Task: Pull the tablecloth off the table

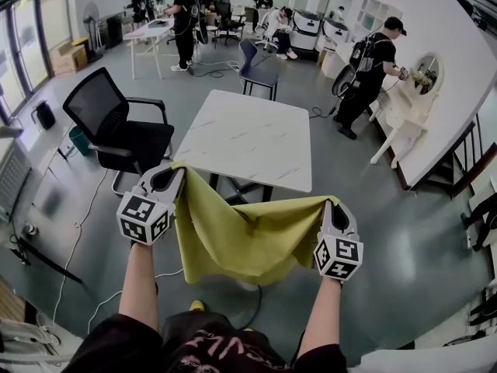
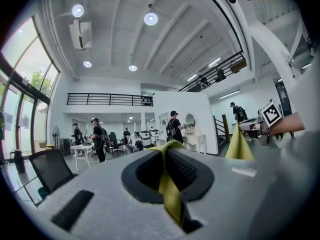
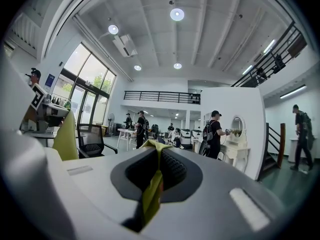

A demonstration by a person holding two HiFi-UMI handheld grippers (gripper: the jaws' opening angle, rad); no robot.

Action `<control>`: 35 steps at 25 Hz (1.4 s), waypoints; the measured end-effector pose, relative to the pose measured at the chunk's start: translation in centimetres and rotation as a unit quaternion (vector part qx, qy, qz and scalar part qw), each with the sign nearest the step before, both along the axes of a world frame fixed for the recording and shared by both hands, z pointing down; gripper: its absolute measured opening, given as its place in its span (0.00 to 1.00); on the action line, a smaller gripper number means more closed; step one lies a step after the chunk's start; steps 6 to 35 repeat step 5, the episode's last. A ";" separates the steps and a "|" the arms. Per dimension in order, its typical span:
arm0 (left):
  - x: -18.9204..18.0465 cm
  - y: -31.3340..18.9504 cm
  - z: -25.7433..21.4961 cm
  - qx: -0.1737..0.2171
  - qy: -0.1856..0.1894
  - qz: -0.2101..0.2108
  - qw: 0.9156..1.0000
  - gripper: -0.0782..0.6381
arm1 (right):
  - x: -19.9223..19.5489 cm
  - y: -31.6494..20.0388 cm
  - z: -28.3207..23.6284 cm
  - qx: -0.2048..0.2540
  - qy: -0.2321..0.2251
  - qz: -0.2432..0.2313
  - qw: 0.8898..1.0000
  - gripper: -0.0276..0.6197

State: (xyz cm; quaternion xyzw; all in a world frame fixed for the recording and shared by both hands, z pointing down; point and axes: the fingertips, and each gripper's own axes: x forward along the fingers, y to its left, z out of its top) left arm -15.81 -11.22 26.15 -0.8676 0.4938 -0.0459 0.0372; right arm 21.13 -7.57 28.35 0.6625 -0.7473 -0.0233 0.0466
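A yellow-green tablecloth (image 1: 237, 235) hangs in the air between my two grippers, clear of the white table (image 1: 248, 137), which is bare. My left gripper (image 1: 175, 170) is shut on the tablecloth's left corner, and the cloth's edge (image 2: 170, 194) shows pinched between its jaws. My right gripper (image 1: 332, 203) is shut on the right corner, with a strip of cloth (image 3: 150, 194) running through its jaws. Both grippers are held up at about the same height in front of the table's near edge. The cloth sags in the middle and drapes down toward my legs.
A black office chair (image 1: 116, 130) stands left of the table and a blue chair (image 1: 256, 67) behind it. Cables (image 1: 74, 247) trail over the grey floor at left. Several people stand at the back, and one person (image 1: 369, 72) works at a white vanity (image 1: 404, 111) on the right.
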 end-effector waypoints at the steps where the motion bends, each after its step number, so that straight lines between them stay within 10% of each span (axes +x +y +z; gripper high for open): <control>1: 0.0 -0.1 0.0 -0.001 0.000 0.000 1.000 0.12 | 0.0 -0.1 0.0 0.000 0.000 0.000 1.000 0.06; 35: -0.4 -0.4 0.1 -0.006 0.002 -0.001 1.000 0.12 | -0.3 -0.4 -0.2 -0.002 0.002 0.000 1.000 0.06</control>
